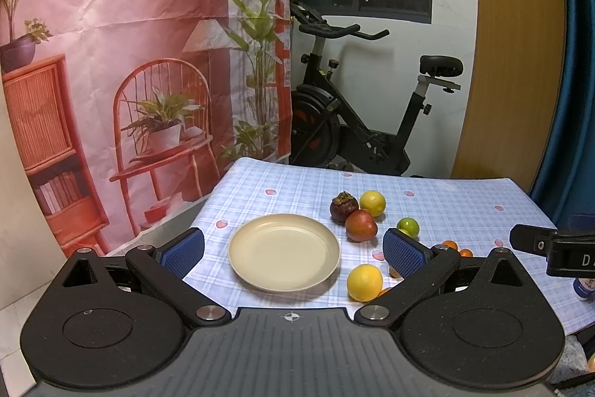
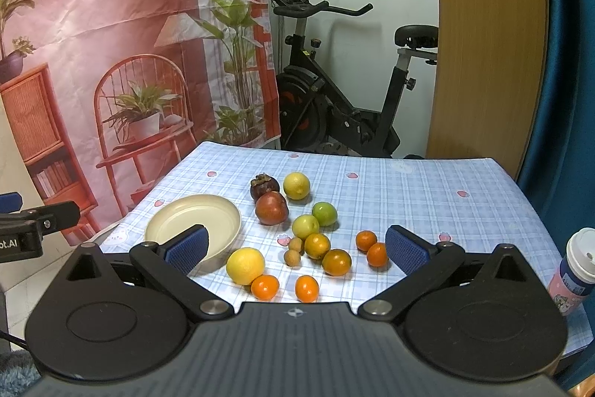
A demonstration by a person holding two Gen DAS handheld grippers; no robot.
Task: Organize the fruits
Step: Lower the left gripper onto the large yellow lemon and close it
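Note:
A cream plate (image 1: pixel 284 252) (image 2: pixel 193 224) sits empty on the blue checked tablecloth. Right of it lie loose fruits: a mangosteen (image 2: pixel 264 186), a red apple (image 2: pixel 271 208), a far lemon (image 2: pixel 296 185), a near lemon (image 2: pixel 245 265), two green fruits (image 2: pixel 324 213), several small oranges (image 2: pixel 336 262) and two small brown fruits (image 2: pixel 292 257). My left gripper (image 1: pixel 293 250) is open and empty, hovering over the plate's near side. My right gripper (image 2: pixel 297 246) is open and empty, hovering over the fruit cluster.
A pink-and-white cup with a lid (image 2: pixel 574 272) stands at the table's right edge. An exercise bike (image 2: pixel 346 92) stands behind the table. A printed backdrop (image 2: pixel 111 43) hangs at left. The far half of the tablecloth (image 2: pixel 390 181) holds nothing.

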